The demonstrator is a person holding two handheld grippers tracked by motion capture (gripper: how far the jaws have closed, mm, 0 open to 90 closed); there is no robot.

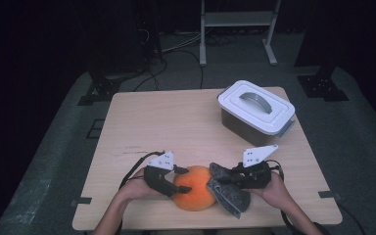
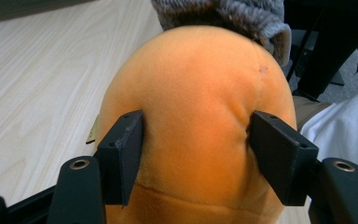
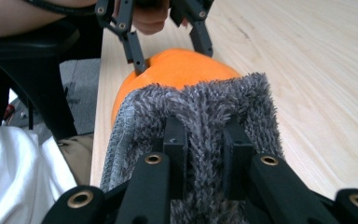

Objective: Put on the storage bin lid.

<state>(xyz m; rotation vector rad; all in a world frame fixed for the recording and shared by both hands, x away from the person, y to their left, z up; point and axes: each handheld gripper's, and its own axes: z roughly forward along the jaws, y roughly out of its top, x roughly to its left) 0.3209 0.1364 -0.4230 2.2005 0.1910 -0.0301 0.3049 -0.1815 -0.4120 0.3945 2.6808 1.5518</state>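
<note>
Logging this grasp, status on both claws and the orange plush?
Left claw shut on orange plush. Right claw shut on grey cloth, pressed against plush. Lidded box far right, clear.

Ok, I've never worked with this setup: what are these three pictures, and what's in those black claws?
A person sits at a wooden table with a handheld two-jaw gripper in each hand. One picture looks down from above; the other two come from cameras riding on the grippers. The left gripper pinches an orange plush ball, its pads pressing into both sides. The right gripper is clamped on a grey fuzzy cloth that lies against the ball. A grey box with a white lid stands further back.
</note>
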